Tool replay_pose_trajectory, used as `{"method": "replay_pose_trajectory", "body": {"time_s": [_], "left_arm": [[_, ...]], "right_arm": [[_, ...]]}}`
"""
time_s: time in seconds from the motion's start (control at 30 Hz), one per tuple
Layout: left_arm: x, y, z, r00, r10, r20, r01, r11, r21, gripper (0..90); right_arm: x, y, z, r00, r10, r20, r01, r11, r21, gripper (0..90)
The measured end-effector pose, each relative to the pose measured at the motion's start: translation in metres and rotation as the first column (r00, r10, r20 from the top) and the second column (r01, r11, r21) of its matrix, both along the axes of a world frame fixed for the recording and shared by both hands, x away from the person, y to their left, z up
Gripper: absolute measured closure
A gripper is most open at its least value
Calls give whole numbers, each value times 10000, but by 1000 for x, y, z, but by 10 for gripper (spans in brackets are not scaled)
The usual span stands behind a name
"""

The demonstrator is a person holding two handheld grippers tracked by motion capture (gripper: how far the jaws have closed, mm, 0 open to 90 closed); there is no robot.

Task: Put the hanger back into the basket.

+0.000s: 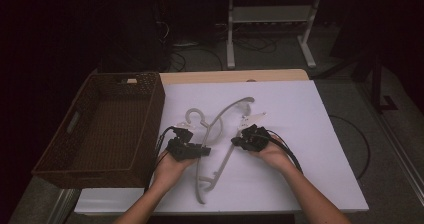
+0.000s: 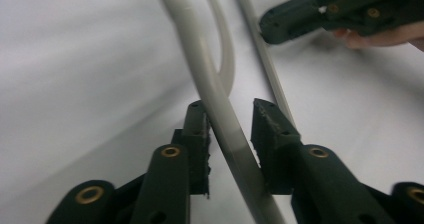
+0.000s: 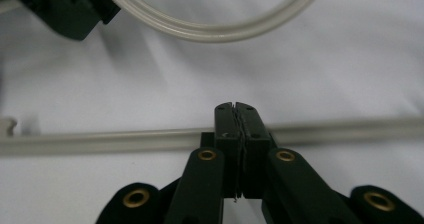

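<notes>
On the white table cover (image 1: 310, 134) lies the pale grey plastic clothes hanger (image 1: 220, 134), beside the brown woven basket (image 1: 107, 129). My left gripper (image 2: 231, 129) straddles its curved arm, left pad touching, right pad just clear: not clamped. My right gripper (image 3: 235, 119) is clenched empty, hanger's straight bar just past its tips.

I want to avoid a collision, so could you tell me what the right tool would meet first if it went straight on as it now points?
Probably the hanger's pale grey curved shoulder; depth is unclear.
</notes>
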State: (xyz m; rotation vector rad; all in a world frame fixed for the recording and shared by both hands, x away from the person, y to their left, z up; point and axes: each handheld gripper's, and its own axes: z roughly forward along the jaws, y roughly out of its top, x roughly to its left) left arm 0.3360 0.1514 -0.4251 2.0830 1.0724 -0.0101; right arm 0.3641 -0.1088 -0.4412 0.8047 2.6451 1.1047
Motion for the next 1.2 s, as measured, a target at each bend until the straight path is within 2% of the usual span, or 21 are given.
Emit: {"method": "replay_pose_trajectory", "body": {"time_s": [0.1,0.17,0.3,0.47,0.5,0.57,0.6,0.67,0.73,0.77,0.83,0.87,0.9,0.97,1.07,1.1,1.13,1.2], "left_arm": [[1,4,3,9998,145,168,-145,9999,44,756],[1,5,4,9996,132,231,-129,9998,-148,788],[-1,4,8,9984,105,547,-109,9999,65,793],[-2,5,12,9976,153,672,-155,9999,15,800],[-3,5,14,9968,92,792,-94,10000,14,801],[-4,4,16,9964,103,836,-102,9999,-13,802],[-5,4,19,9951,11,988,-15,10000,38,804],[-6,3,20,9949,32,1012,-33,10000,2,804],[-7,3,23,9940,-42,1093,46,10000,-33,804],[-8,3,24,9935,-25,1134,35,10000,-83,804],[-8,2,27,9923,-89,1237,100,9999,-84,805],[-9,2,30,9907,-86,1356,106,9998,-138,805],[-9,2,30,9907,-86,1356,106,9998,-138,805],[-11,1,33,9893,-152,1450,168,9998,-97,805],[-12,2,37,9883,-158,1519,184,9997,-160,805],[-12,2,37,9883,-158,1519,184,9997,-160,805],[-13,3,39,9881,-145,1530,178,9996,-199,805],[-13,3,40,9880,-123,1539,161,9996,-230,805]], "right_arm": [[-1,-2,3,10000,28,62,-29,9999,120,864],[-2,-3,6,9999,-3,141,-1,9997,254,856],[-4,-8,13,9996,-60,290,44,9984,571,838],[-8,-15,22,9986,-117,514,67,9954,958,800],[-9,-19,25,9977,-151,665,73,9933,1152,765],[-11,-20,28,9979,-222,612,145,9922,1238,750],[-13,-24,31,9966,-336,755,230,9903,1373,683],[-14,-26,34,9960,-393,798,272,9886,1482,654],[-18,-32,40,9931,-560,1028,364,9824,1832,527],[-18,-32,40,9931,-560,1028,364,9824,1832,527],[-21,-36,45,9906,-769,1130,525,9773,2050,461],[-24,-41,49,9882,-975,1183,684,9710,2289,392],[-24,-41,49,9882,-975,1183,684,9710,2289,392],[-28,-48,54,9854,-1250,1158,908,9603,2636,300],[-31,-54,58,9794,-1427,1428,953,9504,2962,213],[-31,-54,58,9794,-1427,1428,953,9504,2962,213],[-33,-56,61,9750,-1586,1557,1050,9461,3063,161],[-34,-57,62,9722,-1702,1605,1137,9434,3116,136]]}}
